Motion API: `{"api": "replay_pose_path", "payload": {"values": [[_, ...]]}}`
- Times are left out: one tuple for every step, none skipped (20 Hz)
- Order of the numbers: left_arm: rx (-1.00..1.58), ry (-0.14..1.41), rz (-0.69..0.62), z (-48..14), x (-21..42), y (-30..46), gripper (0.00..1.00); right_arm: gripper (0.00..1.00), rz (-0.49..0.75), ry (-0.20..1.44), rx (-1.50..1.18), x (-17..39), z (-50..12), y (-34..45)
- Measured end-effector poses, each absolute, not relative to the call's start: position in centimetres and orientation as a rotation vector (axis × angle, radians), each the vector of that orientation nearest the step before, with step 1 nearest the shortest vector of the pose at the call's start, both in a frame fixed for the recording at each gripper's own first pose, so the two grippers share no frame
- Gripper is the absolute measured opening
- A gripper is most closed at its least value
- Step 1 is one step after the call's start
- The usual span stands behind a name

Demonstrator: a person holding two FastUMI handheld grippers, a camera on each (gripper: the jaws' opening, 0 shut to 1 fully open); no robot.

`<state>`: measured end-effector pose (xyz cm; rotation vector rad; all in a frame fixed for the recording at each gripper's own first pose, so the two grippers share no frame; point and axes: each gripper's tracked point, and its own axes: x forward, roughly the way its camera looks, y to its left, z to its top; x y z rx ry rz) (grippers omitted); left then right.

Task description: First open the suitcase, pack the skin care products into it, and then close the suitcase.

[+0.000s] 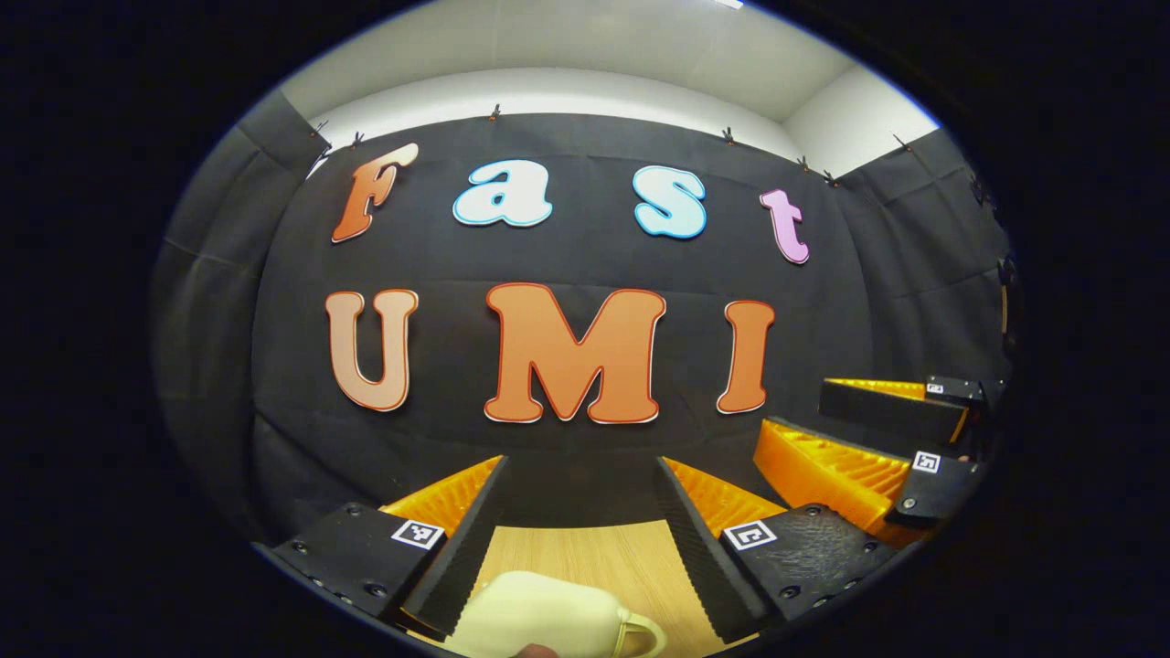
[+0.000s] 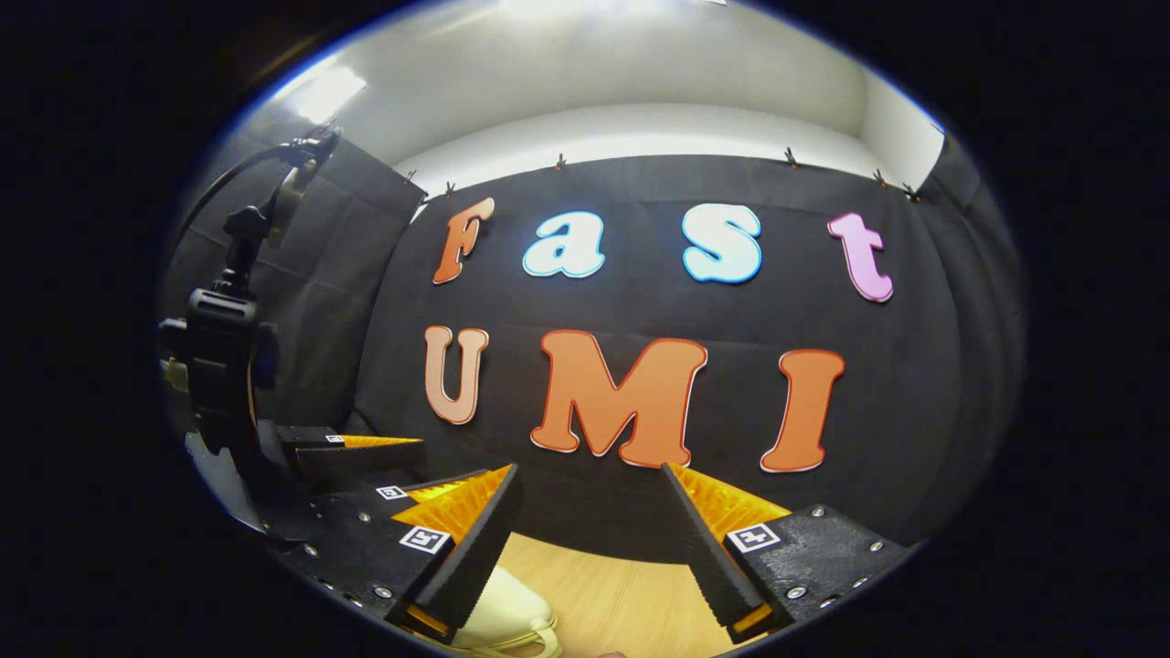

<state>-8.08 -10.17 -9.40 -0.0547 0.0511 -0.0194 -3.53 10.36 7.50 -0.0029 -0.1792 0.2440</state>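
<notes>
A cream, rounded suitcase (image 1: 539,617) with a small loop handle lies on the wooden table, low in the left gripper view, just below and between my left gripper's fingers. My left gripper (image 1: 581,468) is open, tips held up toward the wall with nothing between them. In the right gripper view the suitcase (image 2: 503,614) peeks out under the left finger. My right gripper (image 2: 590,472) is open too and holds nothing. The two grippers hover side by side: the right gripper (image 1: 868,439) shows at the right, the left gripper (image 2: 402,468) at the left. No skin care products are in sight.
The light wooden table (image 1: 622,557) runs up to the black cloth wall just ahead. In the right gripper view a black mount with a cable (image 2: 224,347) rises above the left gripper. White wall and ceiling sit above the cloth.
</notes>
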Motion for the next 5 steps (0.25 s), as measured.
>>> {"api": "replay_pose_path", "payload": {"values": [[-0.058,0.060,-0.019,-10.0,-8.1,-10.0,0.95,0.94,0.240,-0.189,-0.015,-3.7,7.7,10.5],[-0.063,0.074,-0.016,-10.5,-8.2,-9.8,0.95,0.94,0.235,-0.191,-0.021,-3.9,7.7,10.8],[-0.062,0.089,-0.012,-11.2,-8.1,-9.5,0.96,0.94,0.228,-0.181,-0.018,-3.9,7.4,10.9],[-0.067,0.103,-0.013,-11.6,-8.0,-9.4,0.96,0.94,0.223,-0.167,-0.011,-4.1,7.0,10.9],[-0.076,0.113,-0.019,-12.0,-8.0,-9.6,0.96,0.94,0.218,-0.157,-0.003,-4.1,6.7,11.0]]}}
